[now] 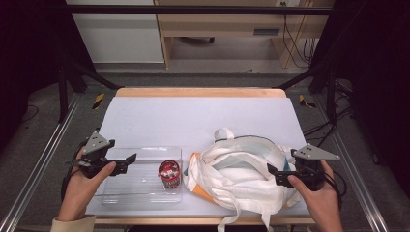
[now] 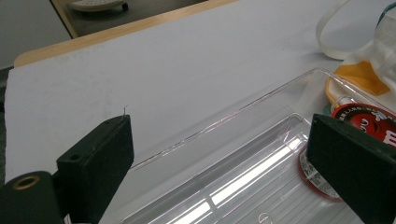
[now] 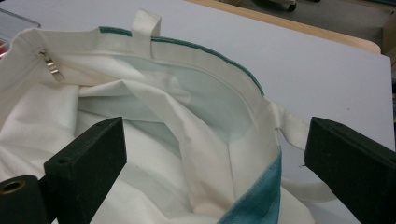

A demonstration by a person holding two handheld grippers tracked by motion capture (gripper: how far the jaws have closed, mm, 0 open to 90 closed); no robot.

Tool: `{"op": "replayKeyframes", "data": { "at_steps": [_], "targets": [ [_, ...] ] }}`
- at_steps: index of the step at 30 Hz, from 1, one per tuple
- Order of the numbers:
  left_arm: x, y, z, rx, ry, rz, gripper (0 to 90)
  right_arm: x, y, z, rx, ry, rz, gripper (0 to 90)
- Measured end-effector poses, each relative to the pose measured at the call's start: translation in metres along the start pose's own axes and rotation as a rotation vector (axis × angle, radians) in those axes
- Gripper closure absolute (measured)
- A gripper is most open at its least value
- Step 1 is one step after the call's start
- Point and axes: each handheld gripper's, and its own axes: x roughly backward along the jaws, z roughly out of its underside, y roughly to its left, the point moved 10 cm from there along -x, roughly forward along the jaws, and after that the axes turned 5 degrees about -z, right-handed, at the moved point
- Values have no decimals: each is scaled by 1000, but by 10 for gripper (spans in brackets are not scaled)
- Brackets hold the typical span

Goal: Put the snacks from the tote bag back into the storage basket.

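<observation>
A clear plastic tray (image 1: 121, 193) lies at the front left of the table with a red-lidded can (image 1: 169, 174) standing at its right end. My left gripper (image 1: 126, 163) hovers over the tray's left part, open and holding nothing; in the left gripper view (image 2: 219, 163) the tray (image 2: 261, 98) and the can (image 2: 362, 116) lie ahead between the jaws. A white cloth bag (image 1: 241, 169) with teal trim lies crumpled at the front right. My right gripper (image 1: 278, 175) is open at the bag's right edge, its jaws (image 3: 215, 158) spread over the bag's open mouth (image 3: 187, 98).
The table has a pale sheet (image 1: 193, 116) over it and a wooden back edge (image 1: 198, 92). An orange patch (image 1: 196, 186) of the bag lies next to the tray. Metal frame rails (image 1: 38, 159) run along both sides.
</observation>
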Motion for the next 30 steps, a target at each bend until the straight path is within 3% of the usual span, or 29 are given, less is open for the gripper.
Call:
{"op": "replayKeyframes", "data": {
  "at_steps": [12, 24, 30],
  "targets": [
    [-8, -6, 8, -30, 38, 15, 75, -7, -16, 28, -47, 36, 40, 60],
    [-13, -11, 12, -42, 62, 24, 77, -10, -17, 56, -83, 79, 30, 55],
    [-14, -12, 13, -48, 70, 29, 77, -8, -17, 62, -95, 82, 31, 55]
  ]
}}
